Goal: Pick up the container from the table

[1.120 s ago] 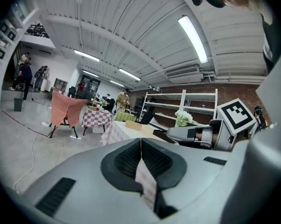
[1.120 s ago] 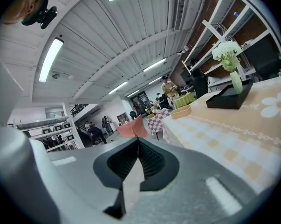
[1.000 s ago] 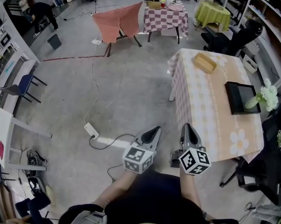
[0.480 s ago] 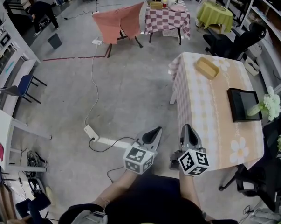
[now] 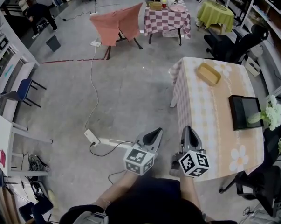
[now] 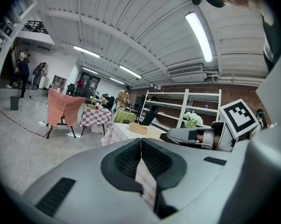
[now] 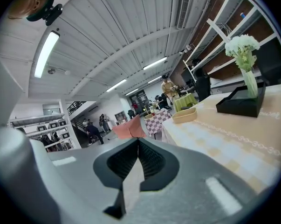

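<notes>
A shallow tan container (image 5: pixel 209 73) lies at the far end of a table (image 5: pixel 203 111) with a peach checked cloth; it also shows in the left gripper view as the container (image 6: pixel 138 128) and in the right gripper view as the container (image 7: pixel 185 115). My left gripper (image 5: pixel 155 133) is held over the floor to the left of the table's near corner, jaws shut and empty. My right gripper (image 5: pixel 187 131) is by the table's near left edge, also shut with nothing in it. Both are well short of the container.
On the table's right side are a black tray (image 5: pixel 244 111) and white flowers (image 5: pixel 272 111). A power strip and cable (image 5: pixel 91 136) lie on the floor to the left. Black office chairs (image 5: pixel 233 42) stand beyond the table. A chequered table (image 5: pixel 167 19) and a draped orange cloth (image 5: pixel 118 23) are farther off.
Both grippers have moved forward with the person; the table and container now sit a little lower and nearer in the head view. The jaws stayed shut.
</notes>
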The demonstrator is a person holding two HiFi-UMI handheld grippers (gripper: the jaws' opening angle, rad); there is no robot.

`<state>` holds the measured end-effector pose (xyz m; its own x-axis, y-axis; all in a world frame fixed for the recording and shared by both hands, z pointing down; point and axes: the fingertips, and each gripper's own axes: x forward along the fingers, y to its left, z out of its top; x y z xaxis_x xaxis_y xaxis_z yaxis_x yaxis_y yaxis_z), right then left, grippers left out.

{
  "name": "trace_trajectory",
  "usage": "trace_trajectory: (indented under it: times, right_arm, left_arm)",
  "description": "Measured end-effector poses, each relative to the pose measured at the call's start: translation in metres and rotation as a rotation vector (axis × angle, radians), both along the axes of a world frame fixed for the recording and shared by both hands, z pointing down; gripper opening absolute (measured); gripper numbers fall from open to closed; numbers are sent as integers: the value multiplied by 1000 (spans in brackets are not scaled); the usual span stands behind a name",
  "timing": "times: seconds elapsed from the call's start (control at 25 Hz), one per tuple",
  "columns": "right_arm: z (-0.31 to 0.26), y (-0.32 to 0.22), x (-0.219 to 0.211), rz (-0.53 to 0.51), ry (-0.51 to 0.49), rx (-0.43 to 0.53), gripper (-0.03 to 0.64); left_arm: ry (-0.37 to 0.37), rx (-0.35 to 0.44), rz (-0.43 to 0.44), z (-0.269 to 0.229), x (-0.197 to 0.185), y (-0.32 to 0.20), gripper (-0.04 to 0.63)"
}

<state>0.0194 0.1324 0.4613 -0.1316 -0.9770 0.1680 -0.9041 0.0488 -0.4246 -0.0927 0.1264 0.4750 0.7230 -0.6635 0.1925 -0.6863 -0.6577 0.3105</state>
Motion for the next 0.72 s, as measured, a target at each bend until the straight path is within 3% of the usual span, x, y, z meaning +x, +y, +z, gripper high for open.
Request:
trace_trajectory:
  times: [0.72]
  right_arm:
    - [-17, -81, 23, 62, 2, -5, 5]
  left_arm:
    - [-2, 9, 73, -22, 27, -90, 11]
